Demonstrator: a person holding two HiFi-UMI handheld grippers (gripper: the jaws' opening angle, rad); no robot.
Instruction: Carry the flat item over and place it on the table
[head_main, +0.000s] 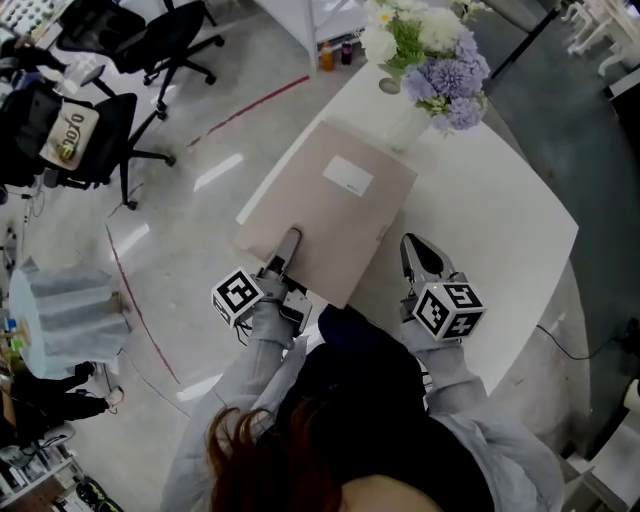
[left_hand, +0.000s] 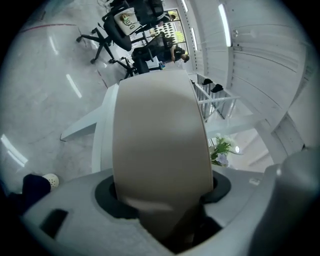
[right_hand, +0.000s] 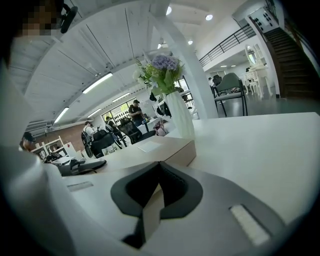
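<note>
The flat item is a beige box (head_main: 330, 215) with a white label. It lies on the white table (head_main: 500, 220), its near left corner sticking out over the floor. My left gripper (head_main: 287, 250) is shut on the box's near edge, one finger lying on top. In the left gripper view the box (left_hand: 160, 140) fills the space between the jaws of the left gripper (left_hand: 162, 192). My right gripper (head_main: 418, 250) rests on the table just right of the box, shut and empty. The right gripper view shows the box (right_hand: 155, 150) to the left of the right gripper (right_hand: 157, 187).
A white vase of purple and white flowers (head_main: 430, 70) stands on the table just beyond the box's far corner; the same vase (right_hand: 177, 115) rises ahead in the right gripper view. Black office chairs (head_main: 150, 50) stand on the floor at far left. A grey covered bin (head_main: 65, 310) is at left.
</note>
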